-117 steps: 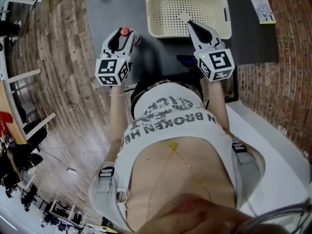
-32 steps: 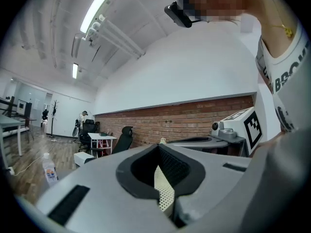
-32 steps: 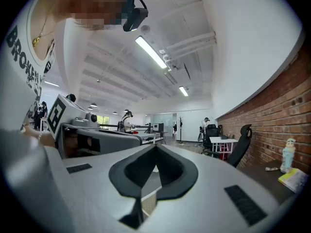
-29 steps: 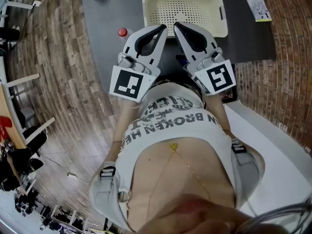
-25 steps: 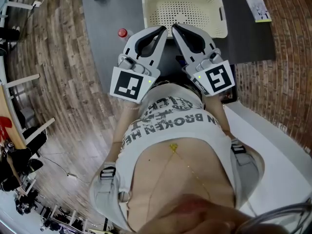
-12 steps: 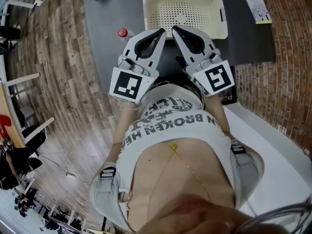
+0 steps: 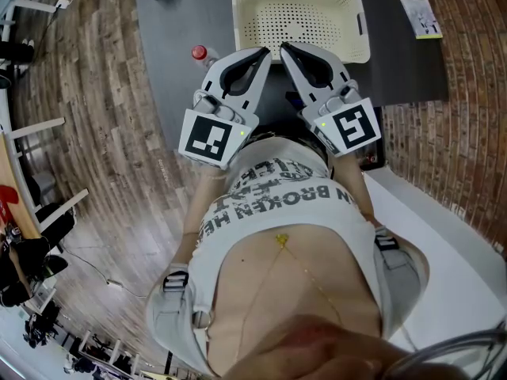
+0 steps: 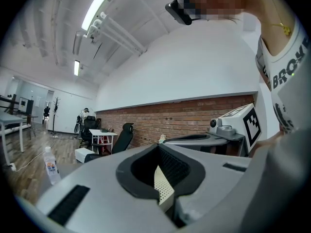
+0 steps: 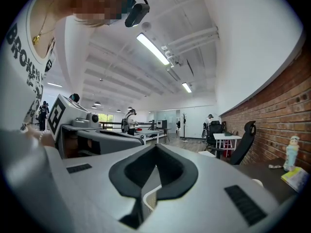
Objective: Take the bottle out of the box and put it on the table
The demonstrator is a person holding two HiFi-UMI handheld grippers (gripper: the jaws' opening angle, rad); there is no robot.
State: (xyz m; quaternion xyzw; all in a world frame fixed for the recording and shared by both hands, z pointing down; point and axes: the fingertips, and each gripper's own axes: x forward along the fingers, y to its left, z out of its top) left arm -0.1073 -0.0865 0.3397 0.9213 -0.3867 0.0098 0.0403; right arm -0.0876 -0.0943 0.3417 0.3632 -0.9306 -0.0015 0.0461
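grey bench [image 7: 182,22] stands on a wood floor [image 7: 95,93], with a brick wall [image 8: 194,120] beside it. a cream box [image 7: 236,14] full of little holes sits on the bench. the bottle [image 7: 200,54] with the red cap stands on the bench, outside the box, just left of the left gripper [image 7: 264,51]. its jaws are pressed together and hold nothing. the right gripper [image 7: 285,47] has its jaws together too, with nothing in them. both are held level, side by side, tips leaning toward each other near the box.
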